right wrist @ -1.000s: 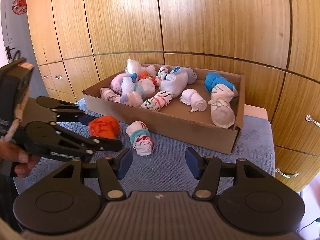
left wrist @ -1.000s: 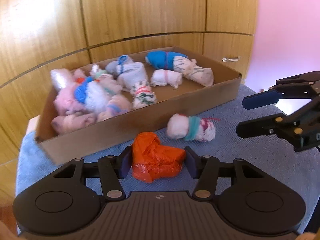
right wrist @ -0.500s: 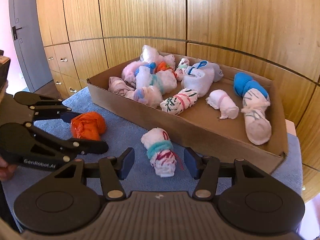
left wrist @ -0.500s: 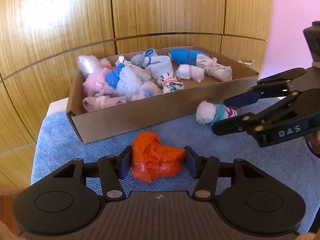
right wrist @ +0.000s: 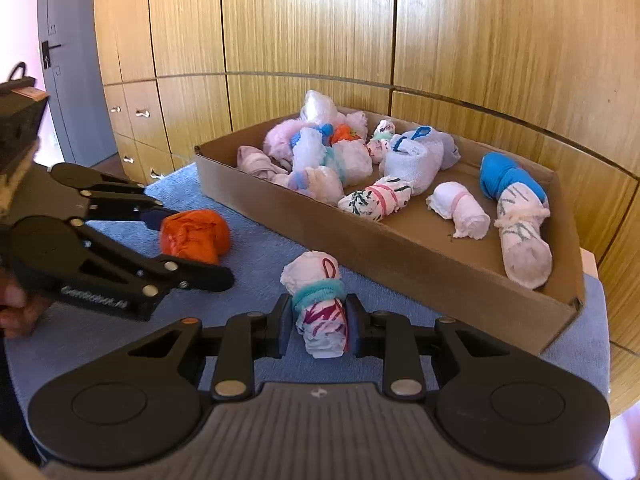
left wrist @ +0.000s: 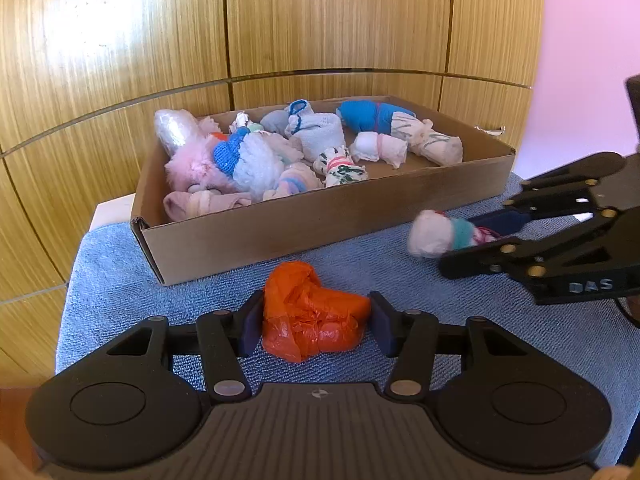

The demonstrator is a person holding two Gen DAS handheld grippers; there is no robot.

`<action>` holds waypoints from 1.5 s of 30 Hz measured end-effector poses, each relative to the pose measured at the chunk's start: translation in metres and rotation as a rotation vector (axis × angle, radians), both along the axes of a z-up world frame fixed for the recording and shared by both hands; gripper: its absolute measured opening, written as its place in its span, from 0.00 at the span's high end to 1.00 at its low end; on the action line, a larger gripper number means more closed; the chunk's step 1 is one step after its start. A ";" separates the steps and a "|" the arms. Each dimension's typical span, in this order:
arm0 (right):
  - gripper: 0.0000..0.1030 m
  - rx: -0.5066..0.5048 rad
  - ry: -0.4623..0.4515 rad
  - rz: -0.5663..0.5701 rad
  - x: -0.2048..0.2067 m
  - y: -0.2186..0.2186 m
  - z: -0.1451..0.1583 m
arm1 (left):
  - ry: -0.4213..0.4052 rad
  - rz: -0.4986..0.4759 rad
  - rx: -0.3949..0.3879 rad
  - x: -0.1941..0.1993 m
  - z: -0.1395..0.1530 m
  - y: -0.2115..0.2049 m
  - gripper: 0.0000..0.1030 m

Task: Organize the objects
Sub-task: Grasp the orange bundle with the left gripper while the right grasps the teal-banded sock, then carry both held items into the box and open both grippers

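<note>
Both my grippers pinch things: right point(right wrist: 314, 326) just squeezed the sock roll point(right wrist: 318, 304), left point(left wrist: 314, 322) the orange bundle point(left wrist: 312, 316).

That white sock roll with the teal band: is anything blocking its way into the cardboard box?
Only the box's near wall stands between the roll and the inside. The right gripper must lift it over.

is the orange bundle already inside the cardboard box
No, the orange bundle lies on the blue cloth in front of the cardboard box, between the left gripper's fingers.
</note>
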State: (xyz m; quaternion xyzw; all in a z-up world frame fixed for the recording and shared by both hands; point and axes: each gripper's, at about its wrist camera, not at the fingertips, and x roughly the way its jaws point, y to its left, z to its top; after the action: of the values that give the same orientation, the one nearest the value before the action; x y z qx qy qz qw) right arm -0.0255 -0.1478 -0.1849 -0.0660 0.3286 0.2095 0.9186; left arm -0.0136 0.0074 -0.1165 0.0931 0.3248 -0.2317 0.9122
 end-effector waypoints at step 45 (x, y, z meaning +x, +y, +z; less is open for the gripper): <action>0.76 -0.132 -0.216 -0.077 0.014 -0.093 0.101 | -0.076 -0.167 0.065 0.073 0.125 -0.070 0.43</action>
State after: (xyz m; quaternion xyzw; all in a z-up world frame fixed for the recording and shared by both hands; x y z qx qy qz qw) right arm -0.0115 -0.2405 -0.0835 -0.1360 0.2433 0.1438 0.9495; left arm 0.0597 -0.0623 0.0080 0.1582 0.2884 -0.2925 0.8979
